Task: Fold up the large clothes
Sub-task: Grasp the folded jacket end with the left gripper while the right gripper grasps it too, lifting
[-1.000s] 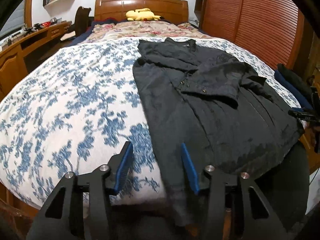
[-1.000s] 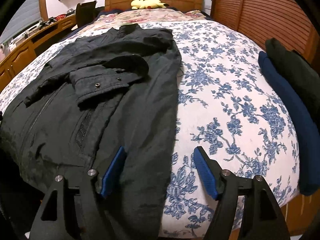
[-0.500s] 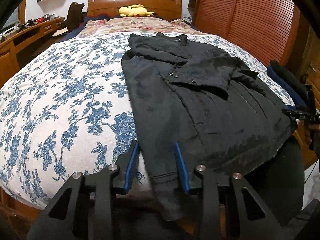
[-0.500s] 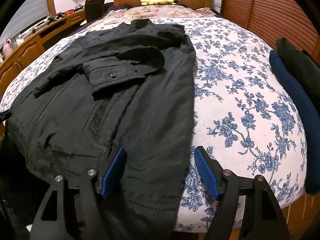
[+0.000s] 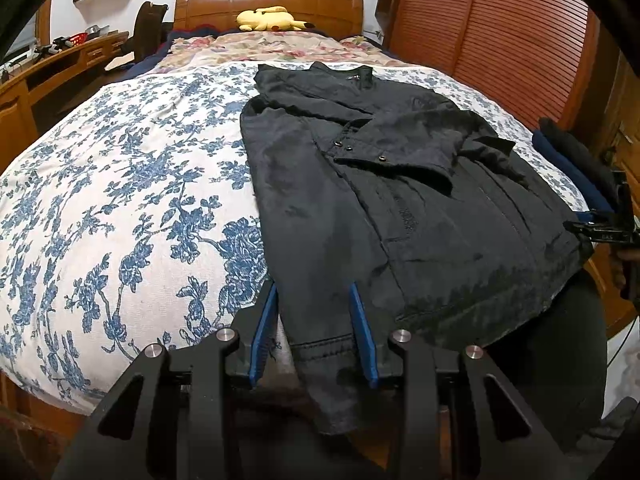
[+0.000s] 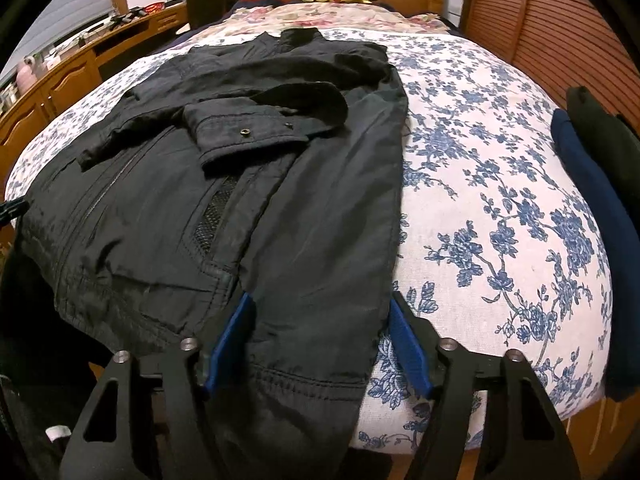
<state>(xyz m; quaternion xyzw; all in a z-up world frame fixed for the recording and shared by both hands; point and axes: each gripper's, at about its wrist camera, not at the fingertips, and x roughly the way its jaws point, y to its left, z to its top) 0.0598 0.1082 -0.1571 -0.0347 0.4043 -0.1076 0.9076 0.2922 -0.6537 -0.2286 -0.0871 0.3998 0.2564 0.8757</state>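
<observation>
A large black jacket (image 5: 380, 200) lies flat on the floral bedspread (image 5: 120, 200), collar towards the headboard, one sleeve folded across its chest. Its hem hangs over the bed's foot edge. My left gripper (image 5: 314, 300) is open, with its blue fingers either side of the jacket's left hem corner. In the right wrist view the jacket (image 6: 240, 184) fills the left half. My right gripper (image 6: 320, 312) is open wide, with the jacket's right hem strip between its fingers. Neither gripper has closed on the cloth.
A yellow plush toy (image 5: 272, 18) rests at the wooden headboard. Folded dark blue and black clothes (image 6: 592, 184) are stacked at the bed's right edge. A wooden desk (image 5: 48, 72) runs along the left; slatted wardrobe doors (image 5: 500, 36) stand on the right.
Both grippers have moved forward onto the jacket's hem, so cloth now sits between the fingers. The left gripper's fingers have narrowed since a second ago.
</observation>
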